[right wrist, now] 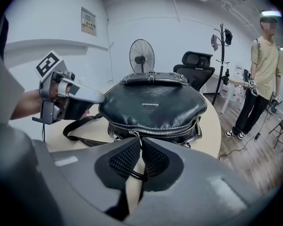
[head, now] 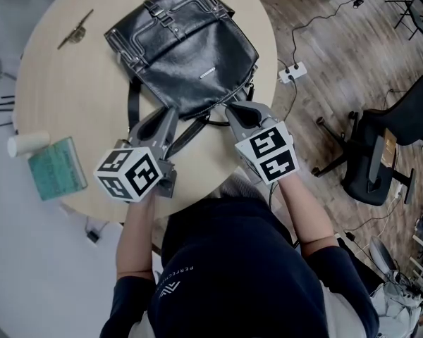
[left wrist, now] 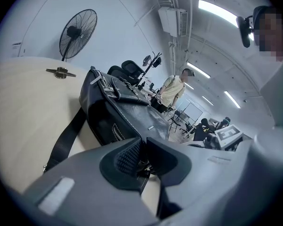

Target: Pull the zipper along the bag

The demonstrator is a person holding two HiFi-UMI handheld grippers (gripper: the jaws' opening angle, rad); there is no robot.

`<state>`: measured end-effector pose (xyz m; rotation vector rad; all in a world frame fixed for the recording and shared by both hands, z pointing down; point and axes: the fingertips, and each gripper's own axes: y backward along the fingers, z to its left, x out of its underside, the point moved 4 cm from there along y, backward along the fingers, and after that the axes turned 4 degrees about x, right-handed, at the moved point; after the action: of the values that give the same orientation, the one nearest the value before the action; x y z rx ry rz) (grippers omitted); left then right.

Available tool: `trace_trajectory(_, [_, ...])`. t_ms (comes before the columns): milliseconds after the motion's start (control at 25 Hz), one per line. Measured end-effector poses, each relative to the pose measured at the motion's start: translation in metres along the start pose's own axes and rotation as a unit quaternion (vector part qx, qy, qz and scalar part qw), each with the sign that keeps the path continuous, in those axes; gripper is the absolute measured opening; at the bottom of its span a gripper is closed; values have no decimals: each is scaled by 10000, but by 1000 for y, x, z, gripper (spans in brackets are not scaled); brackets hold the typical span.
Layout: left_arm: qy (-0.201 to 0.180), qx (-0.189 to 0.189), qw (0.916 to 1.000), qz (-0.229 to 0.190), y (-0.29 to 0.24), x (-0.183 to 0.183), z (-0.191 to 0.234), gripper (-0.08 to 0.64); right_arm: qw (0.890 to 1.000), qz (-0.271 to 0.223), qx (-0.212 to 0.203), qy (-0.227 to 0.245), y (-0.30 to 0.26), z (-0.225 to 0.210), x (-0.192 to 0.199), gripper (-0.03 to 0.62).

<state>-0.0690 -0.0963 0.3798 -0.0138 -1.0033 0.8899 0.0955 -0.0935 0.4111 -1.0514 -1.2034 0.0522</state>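
A black leather bag point(head: 190, 55) lies on the round wooden table point(head: 63, 83), its zippered end toward me. The silver zipper point(right wrist: 155, 131) runs across that end. My right gripper point(head: 234, 110) sits at the bag's near edge; in the right gripper view its jaws point(right wrist: 140, 142) are shut on the zipper pull point(right wrist: 132, 134), whose ring shows between the pads. My left gripper point(head: 170, 113) is at the bag's near left corner, beside the strap point(head: 132, 108). In the left gripper view its jaws point(left wrist: 142, 142) are nearly together, pinching the bag's point(left wrist: 118, 112) corner edge.
A teal book point(head: 56, 167) and a white roll point(head: 28, 143) lie at the table's left edge, a small metal object point(head: 75, 32) at the far left. An office chair point(head: 391, 146) and a power strip point(head: 292, 72) are on the floor to the right. A person point(right wrist: 264, 65) stands beyond the table.
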Motion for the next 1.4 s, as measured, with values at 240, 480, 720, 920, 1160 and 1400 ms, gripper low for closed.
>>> trace_trajectory(240, [-37,-20,10000,-16,-1,1,-1,74,9998,19,-123,173,0,6,2,14])
trace_trajectory(480, [-100,-98,9999,7,-2,2,-2,94,9996,61,-158,207,-4,5,0,14])
trace_trajectory(720, [-17,-172,9998,-19,-2,3,-1,100,9994,116,-237,221,-11,3,-4,14])
trace_trajectory(920, [19,-176,9998,-21,-3,4,0,101,9990,174,-296,273,-17,1,-6,15])
trace_trajectory(1160, [148,-161,9997,-69,-3,3,0,77,9989,235,-285,292,-21,-1,-6,15])
trace_trajectory(1400, [114,-287,9994,-127,-2,3,-1,58,9988,273,-155,377,-16,-9,-3,15])
